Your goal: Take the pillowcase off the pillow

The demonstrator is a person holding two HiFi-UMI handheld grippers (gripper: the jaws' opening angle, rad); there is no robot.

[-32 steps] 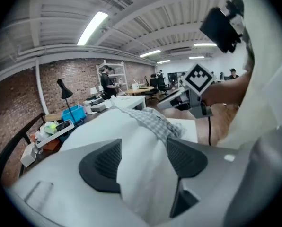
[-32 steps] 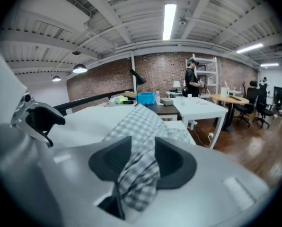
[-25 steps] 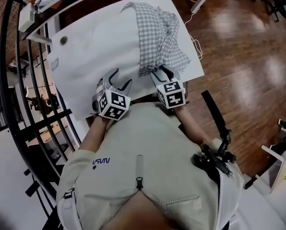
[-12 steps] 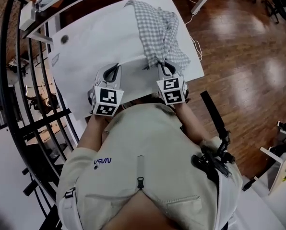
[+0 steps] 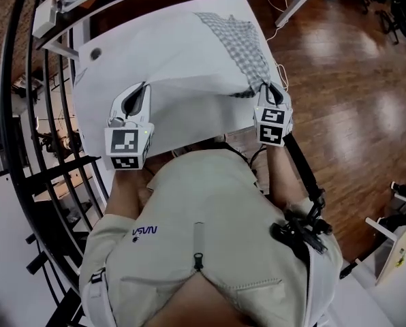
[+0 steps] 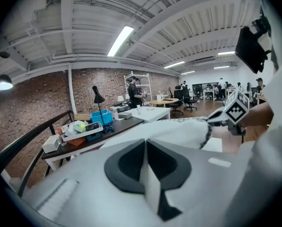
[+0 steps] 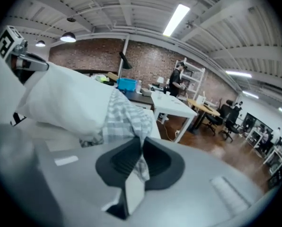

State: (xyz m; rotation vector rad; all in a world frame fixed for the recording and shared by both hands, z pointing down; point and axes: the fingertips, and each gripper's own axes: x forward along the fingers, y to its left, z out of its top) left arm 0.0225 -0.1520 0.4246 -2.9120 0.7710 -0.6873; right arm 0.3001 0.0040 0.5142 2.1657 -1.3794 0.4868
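Pillow (image 5: 182, 56) corner sits clamped in the left gripper (image 5: 140, 88), right gripper (image 5: 270, 88) jaws have just been closing onto the checked pillowcase (image 5: 247, 46); person's top (image 5: 210, 203) says NASA.

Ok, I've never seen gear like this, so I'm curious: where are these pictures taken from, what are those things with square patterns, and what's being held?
No robot here: a person holds a two-jaw gripper in each hand, and the patterned cubes are parts of those. One picture comes from a camera on the person's head, looking down; the other two come from cameras riding on the grippers, looking along their jaws. On the white table is a white pillow, its far end in a checked pillowcase. The left gripper is shut, apparently pinching the pillow's near corner. The right gripper's jaws have just been closing and pinch the pillowcase's edge.
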